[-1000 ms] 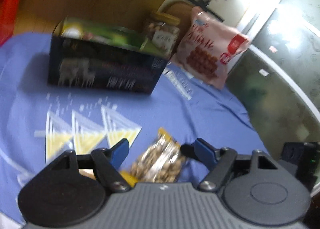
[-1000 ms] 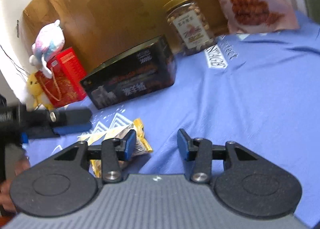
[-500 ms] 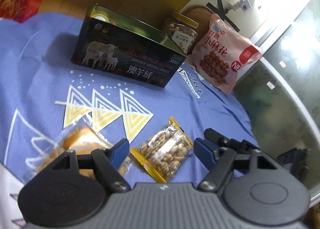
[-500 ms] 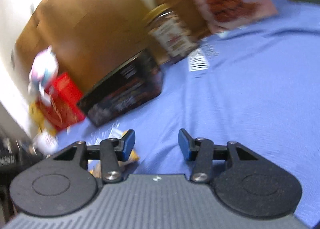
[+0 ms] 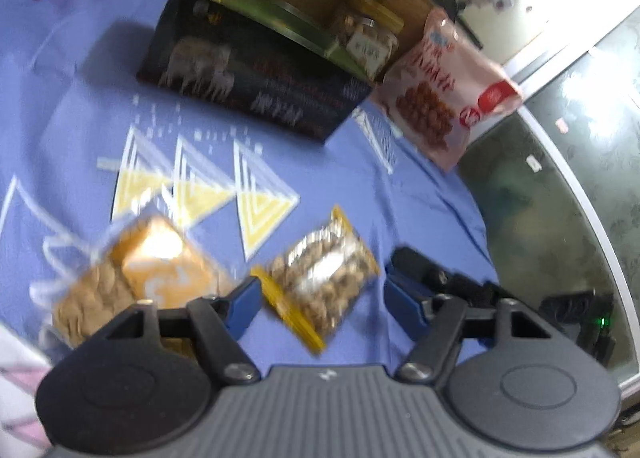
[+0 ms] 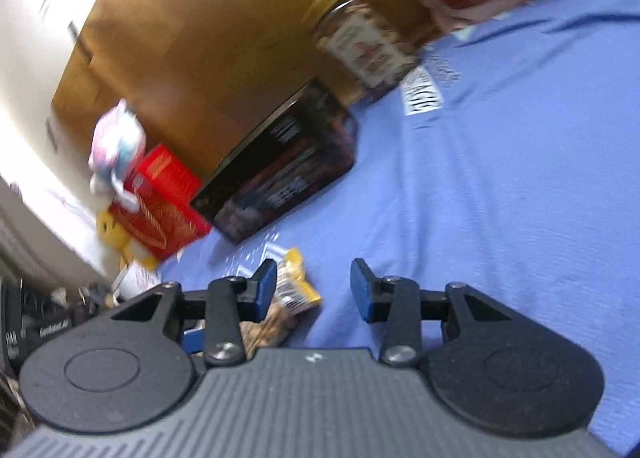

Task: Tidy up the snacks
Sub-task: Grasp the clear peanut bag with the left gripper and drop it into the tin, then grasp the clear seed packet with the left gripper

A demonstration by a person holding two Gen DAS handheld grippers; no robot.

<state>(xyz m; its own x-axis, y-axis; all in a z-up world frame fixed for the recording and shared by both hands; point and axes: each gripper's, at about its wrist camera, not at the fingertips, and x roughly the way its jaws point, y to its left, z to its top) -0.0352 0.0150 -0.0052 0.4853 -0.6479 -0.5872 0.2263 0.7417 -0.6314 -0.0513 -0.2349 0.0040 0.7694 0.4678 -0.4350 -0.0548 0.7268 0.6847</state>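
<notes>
Small clear nut packet with yellow sealed ends point(image 5: 326, 280) lies flat on the blue cloth, tilted diagonally; in the right wrist view only its yellow corner point(image 6: 294, 290) shows. Clear wrapped biscuit pack with orange label point(image 5: 136, 278) lies flat just beside it, to its left, apart. At the back: pink puffy bag of brown fried balls point(image 5: 444, 85) propped upright, clear plastic nut jar with yellow lid point(image 6: 360, 41) upright beside it. Both frames blurred.

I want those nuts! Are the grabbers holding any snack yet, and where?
Nothing is held. The nut packet lies on the blue cloth between the left gripper jaws, which are closing, untouched.
</notes>
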